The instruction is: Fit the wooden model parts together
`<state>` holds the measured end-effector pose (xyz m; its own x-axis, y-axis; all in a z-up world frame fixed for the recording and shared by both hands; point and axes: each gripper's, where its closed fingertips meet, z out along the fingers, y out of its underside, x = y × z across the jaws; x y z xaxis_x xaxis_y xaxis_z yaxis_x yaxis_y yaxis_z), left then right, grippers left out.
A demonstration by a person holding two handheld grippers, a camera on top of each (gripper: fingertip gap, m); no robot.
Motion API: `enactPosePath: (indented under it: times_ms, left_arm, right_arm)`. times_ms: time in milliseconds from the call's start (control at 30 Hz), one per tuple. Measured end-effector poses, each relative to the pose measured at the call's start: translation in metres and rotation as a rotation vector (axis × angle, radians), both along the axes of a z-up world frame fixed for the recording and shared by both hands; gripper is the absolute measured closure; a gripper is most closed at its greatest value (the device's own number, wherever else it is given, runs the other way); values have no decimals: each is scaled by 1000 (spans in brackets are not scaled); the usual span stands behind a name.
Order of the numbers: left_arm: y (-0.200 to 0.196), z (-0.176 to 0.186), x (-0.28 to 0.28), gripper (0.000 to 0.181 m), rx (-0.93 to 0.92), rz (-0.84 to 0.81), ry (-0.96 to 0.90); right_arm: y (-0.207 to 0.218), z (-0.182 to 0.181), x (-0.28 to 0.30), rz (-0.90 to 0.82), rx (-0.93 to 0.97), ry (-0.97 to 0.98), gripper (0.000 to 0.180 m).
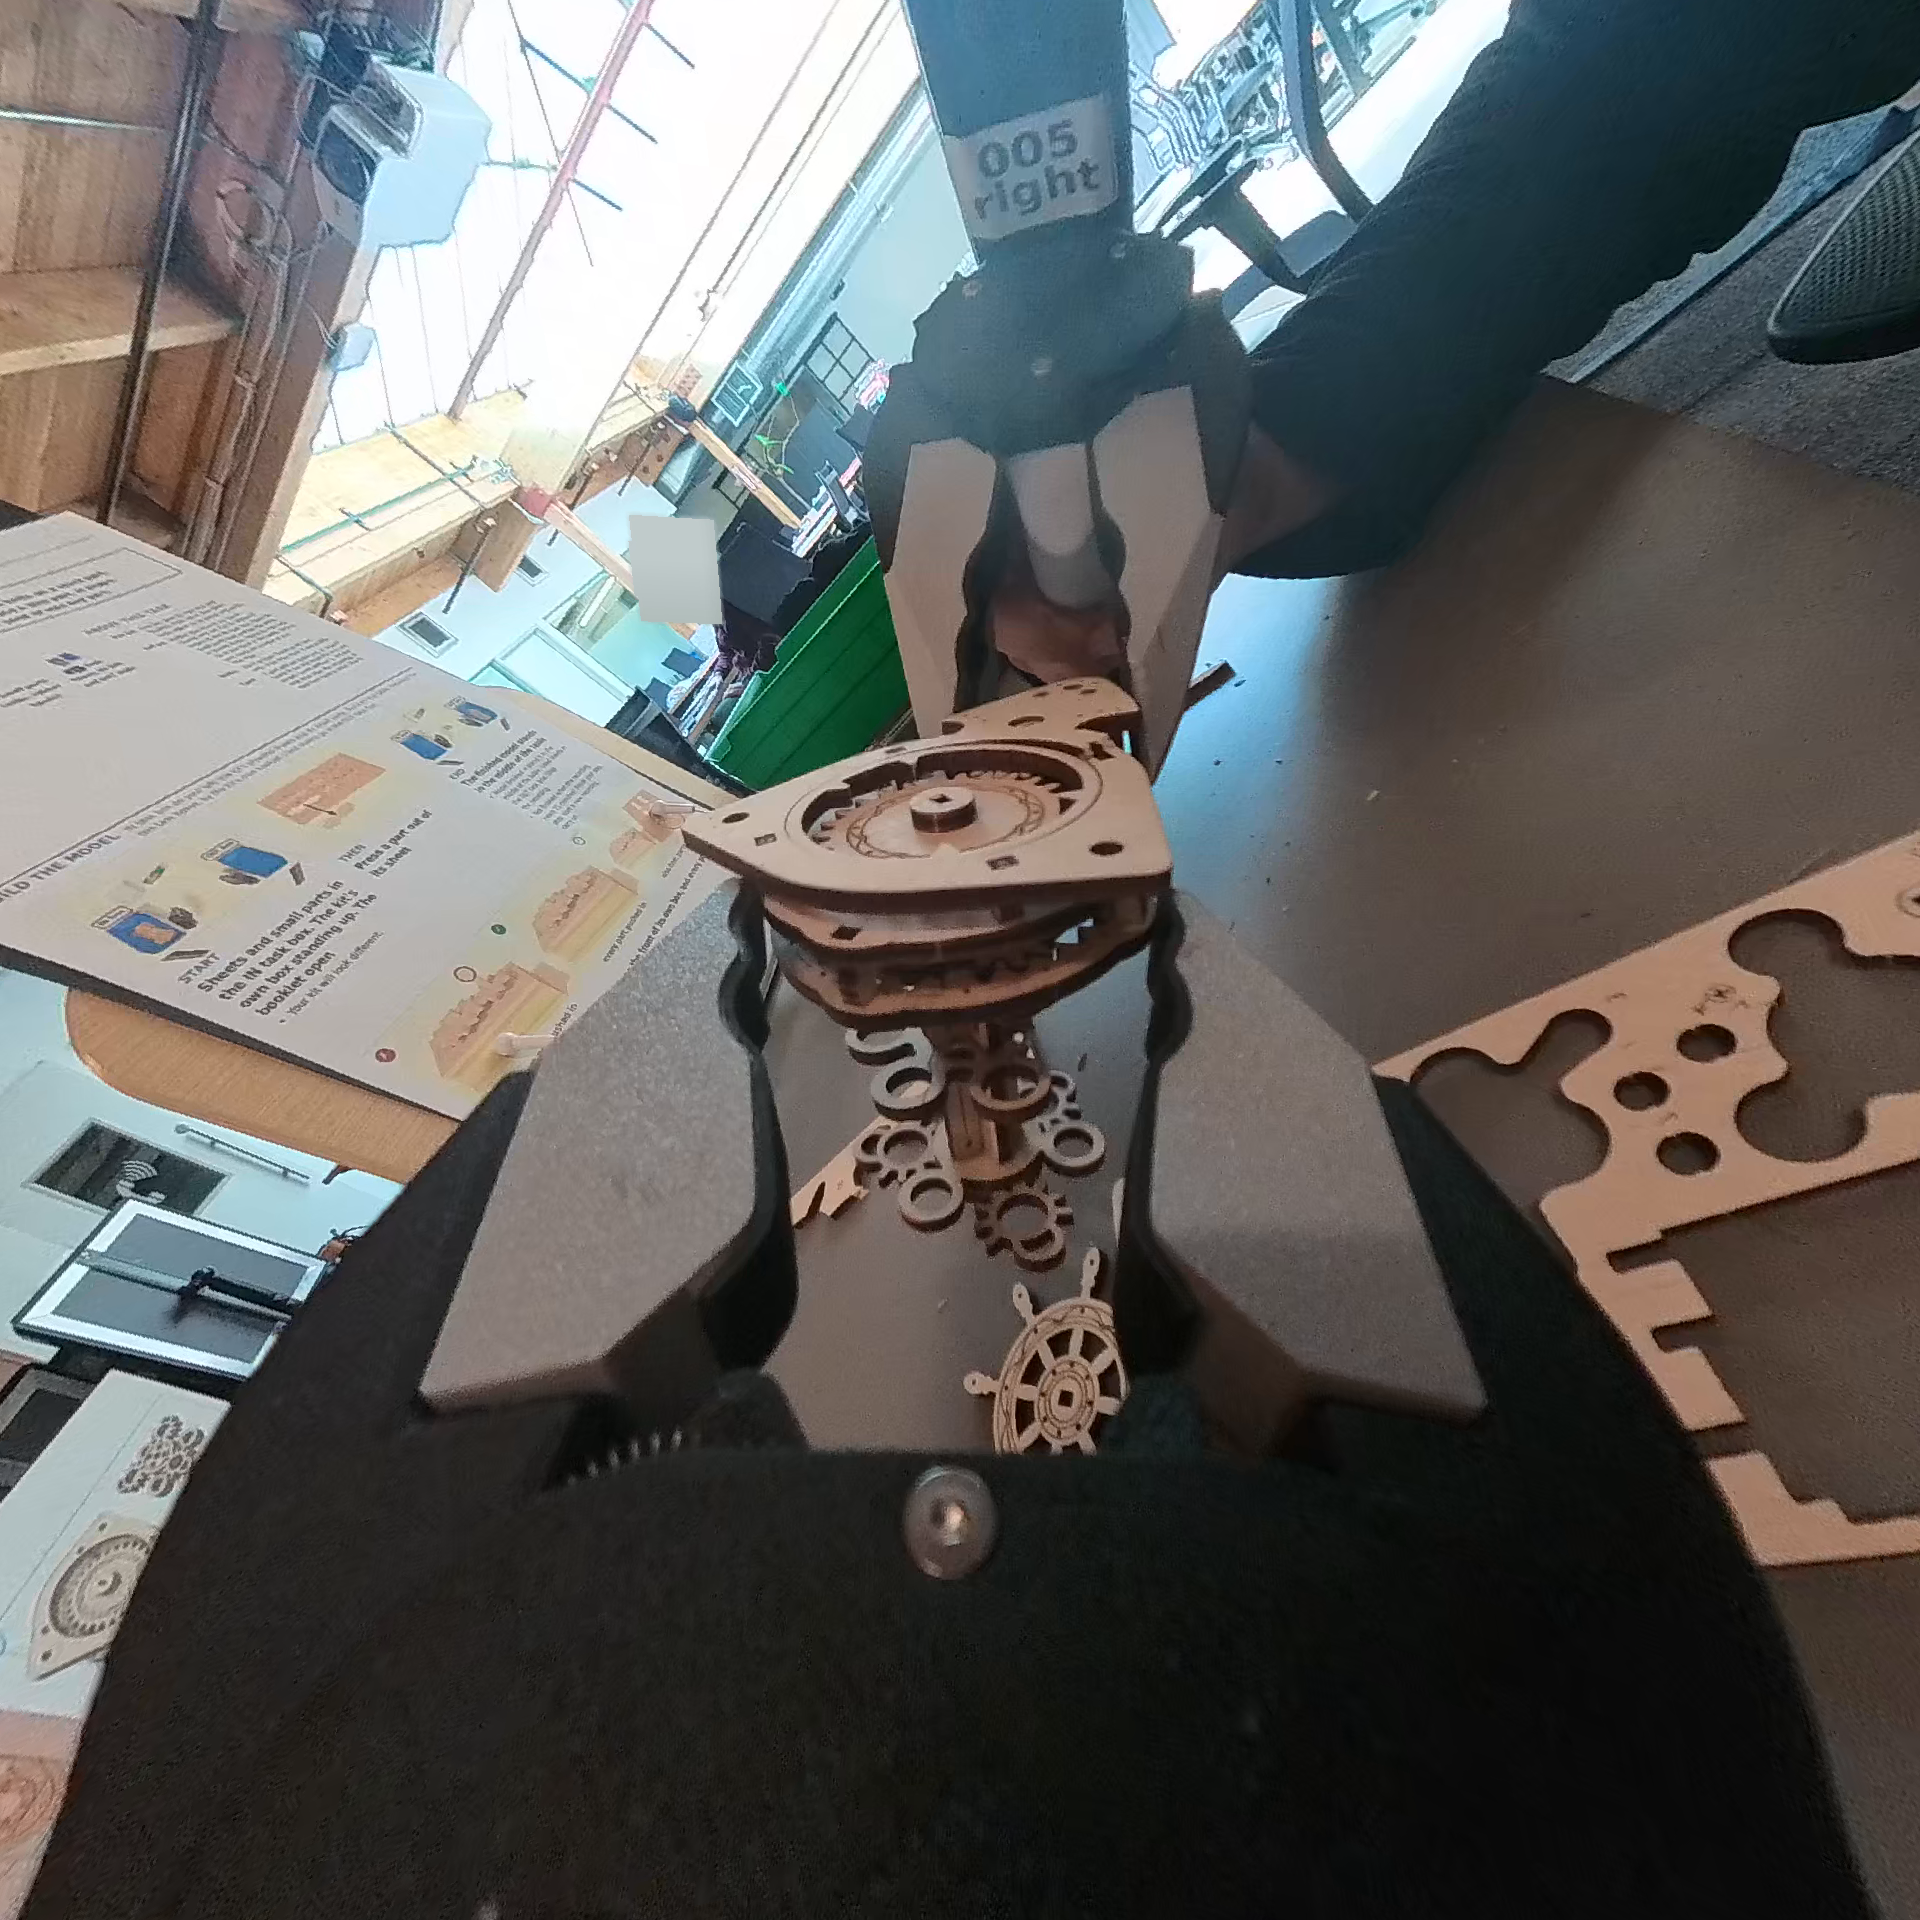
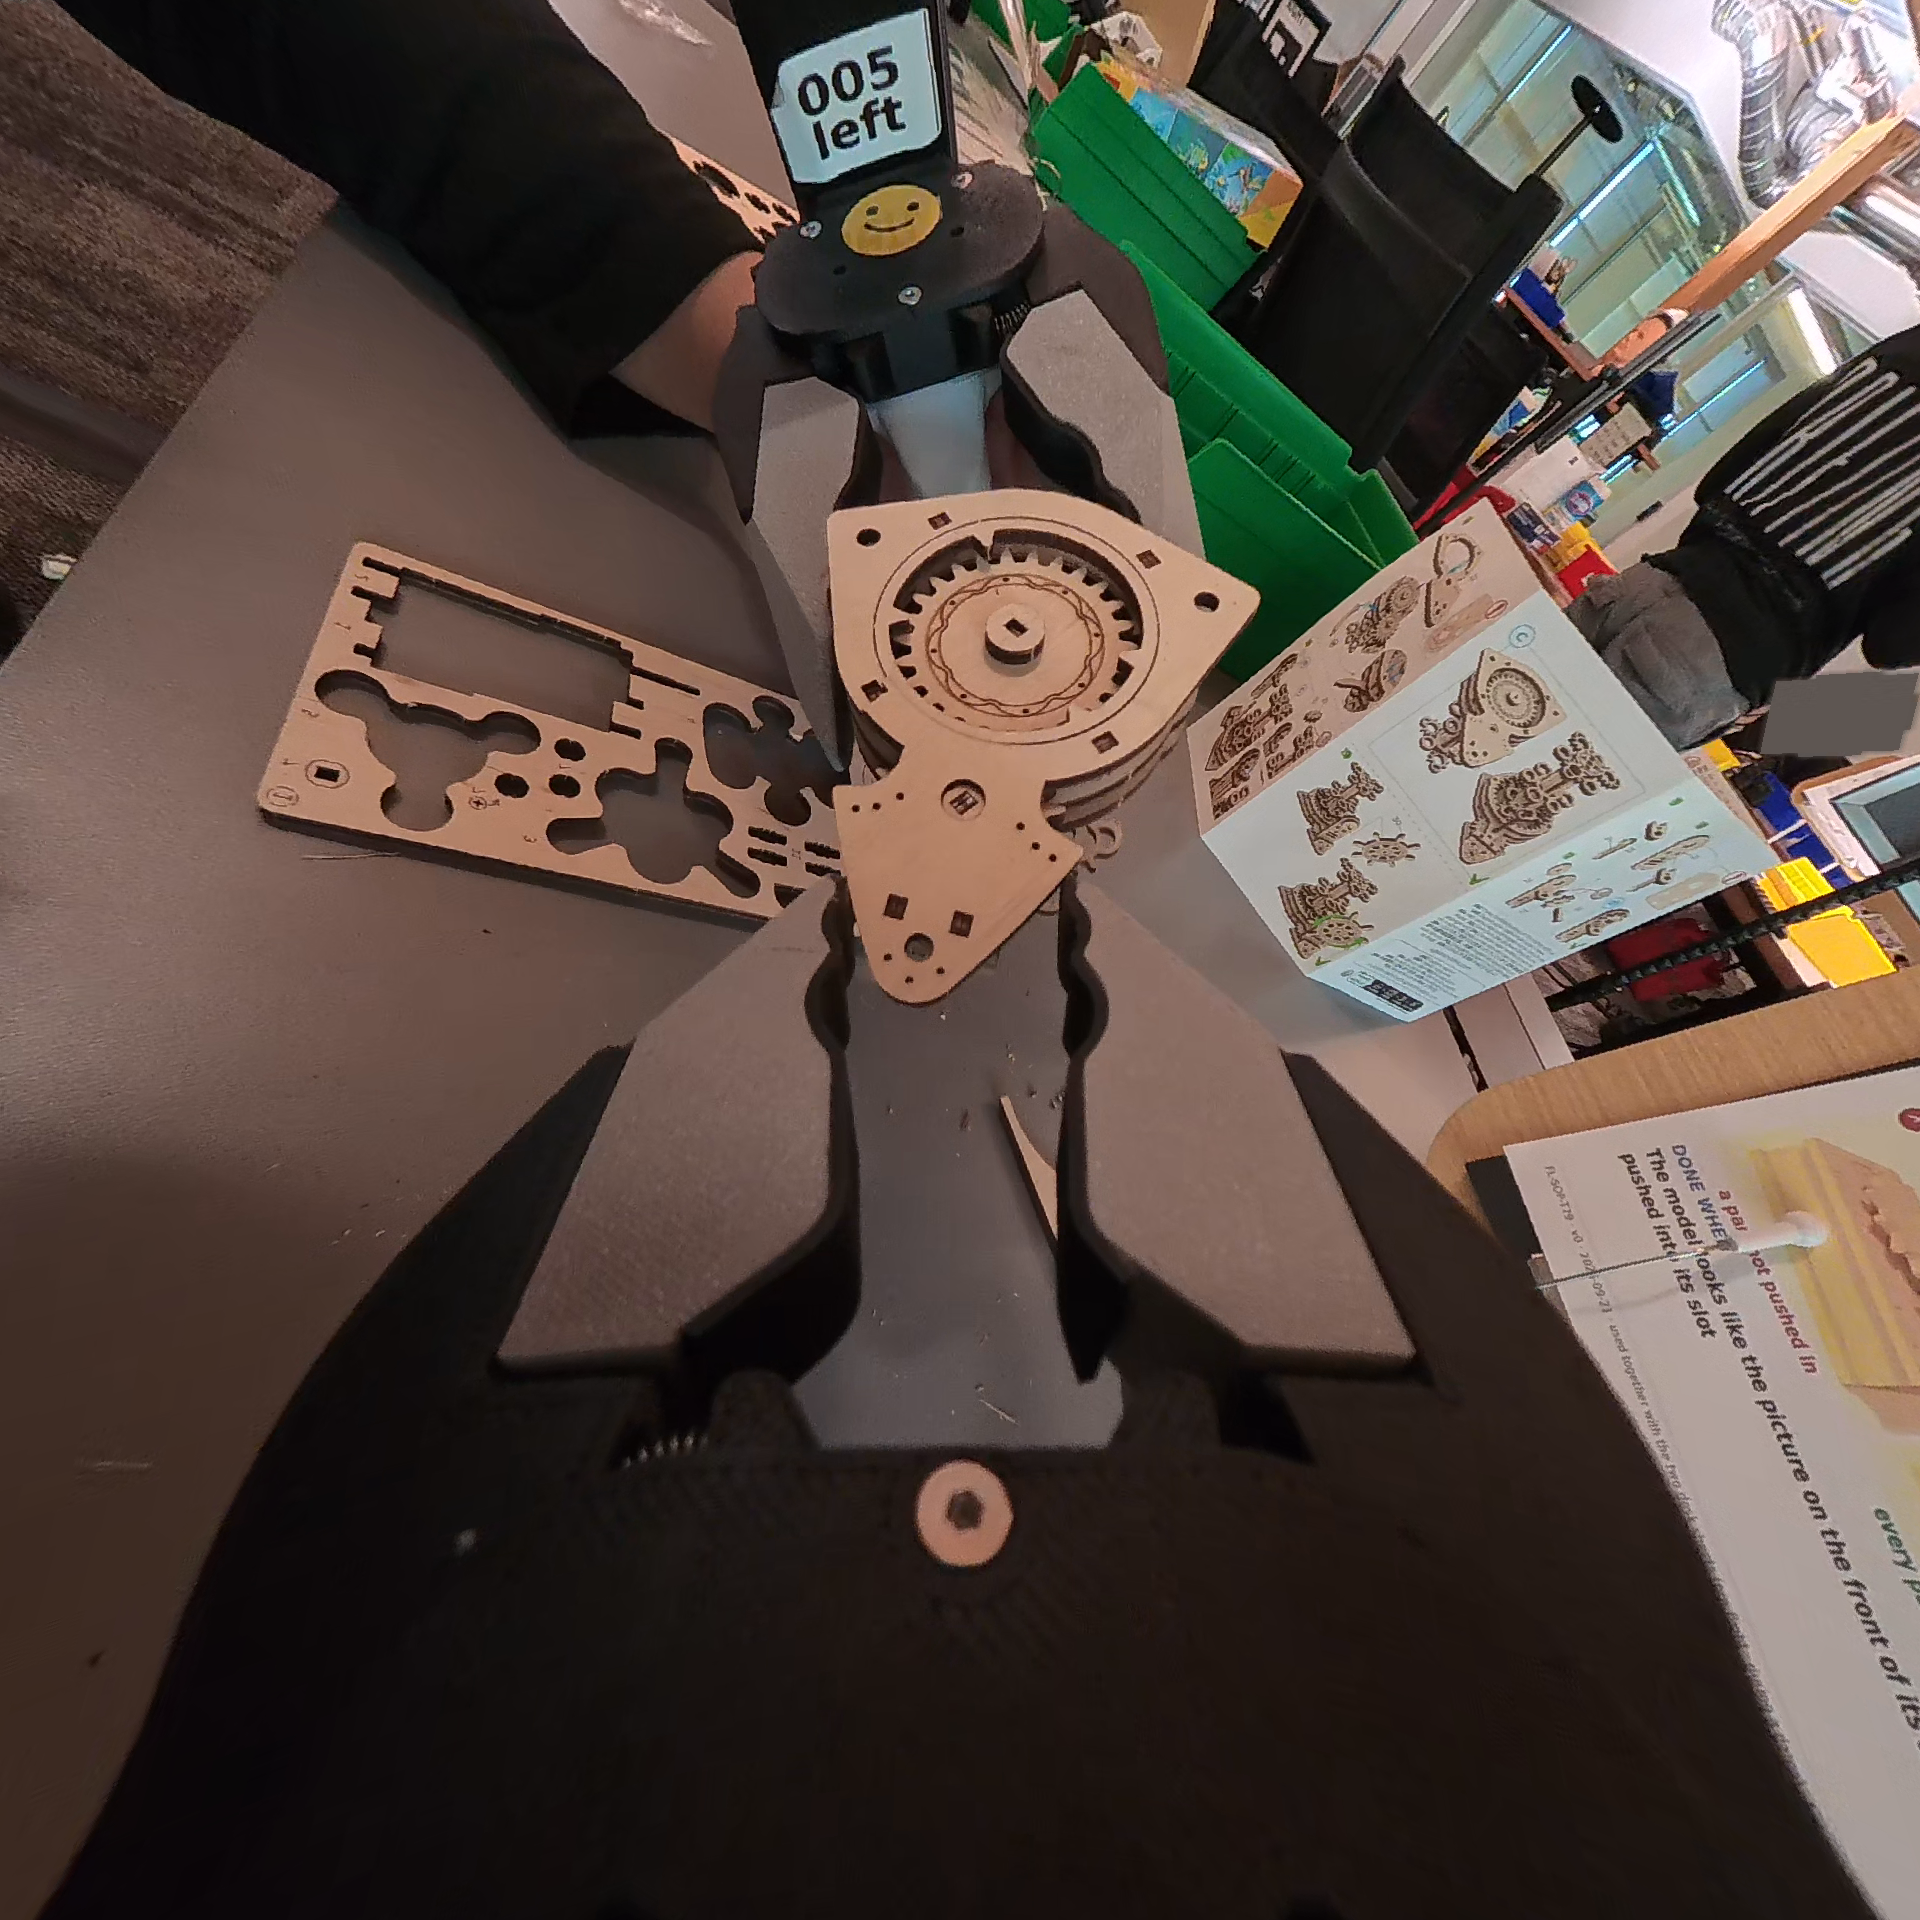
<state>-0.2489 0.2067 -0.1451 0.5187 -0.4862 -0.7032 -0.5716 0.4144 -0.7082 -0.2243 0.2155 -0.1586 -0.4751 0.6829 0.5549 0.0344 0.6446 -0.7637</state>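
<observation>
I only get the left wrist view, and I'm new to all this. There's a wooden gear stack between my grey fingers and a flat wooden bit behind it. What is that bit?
Observer: The right wrist view shows it whole. It's a fan-shaped plate dotted with holes, sitting between the right gripper's fingertips.
Operator: Is it slotted in yet?
Observer: I cannot tell. From there it only overlaps the lower rim of the gear stack, and the gear ring is left uncovered.
Operator: Is there anything on my own claw that I can't see?
Observer: Yes, a yellow smiley sticker on the body of the left gripper.
</observation>
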Motion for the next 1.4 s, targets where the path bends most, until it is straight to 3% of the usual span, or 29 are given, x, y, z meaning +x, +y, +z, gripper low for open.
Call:
enactPosePath:
  times_ms: [300,367,500,600,667,900,1233,1400]
  left_arm:
    - [15,-4,-4,108,-121,51,-129]
    - [21,-2,-6,108,-162,81,-194]
    - [28,-3,-5,109,-250,84,-322]
    - [29,-5,6,109,-262,71,-325]
    - [31,-11,10,109,-257,108,-271]
    - [34,-8,0,109,-265,160,-309]
    - [35,-3,-36,104,-383,247,-468]
    - [36,-14,-44,107,-456,271,-472]
  right_arm:
    - [7,10,-2,-12,-129,-7,144]
    - [10,10,-4,-18,-187,-31,130]
    - [20,7,-12,-62,-307,-84,127]
    - [18,-4,-17,-64,-378,-167,112]
    - [16,-1,-18,-55,-403,-153,121]
    - [26,-1,-22,-67,-461,-190,123]
    - [89,-3,-9,-255,-417,-231,125]
    - [95,-6,1,-193,-421,-258,125]
